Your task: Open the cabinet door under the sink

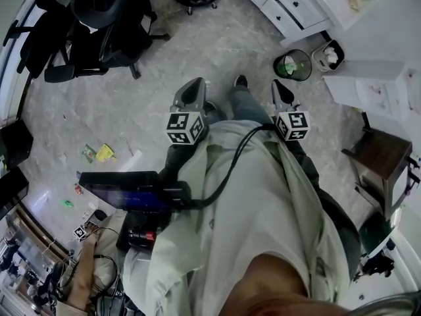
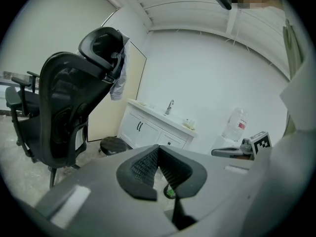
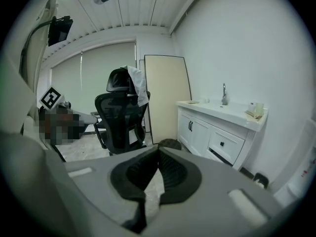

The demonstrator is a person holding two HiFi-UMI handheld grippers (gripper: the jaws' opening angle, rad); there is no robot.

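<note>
Pale stone floor point(image 1: 197, 51) spreads below us, with a black office chair point(image 1: 99, 25) at ten o'clock. We hold both tools low against the waist, side by side and level, pointing toward twelve o'clock. Our left gripper point(image 1: 193, 92) sits just left of our legs. In its own view its jaws meet at the tips with nothing between them. Our right gripper point(image 1: 283, 92) sits just right of the legs, its jaws likewise pressed together and empty. At one o'clock stands the white sink cabinet point(image 1: 296, 5), well apart from both grippers. Its two cabinet doors point(image 3: 191, 127) are closed, with their dark handles side by side. A round bin point(image 1: 293, 64) stands on the floor near the cabinet's corner.
</note>
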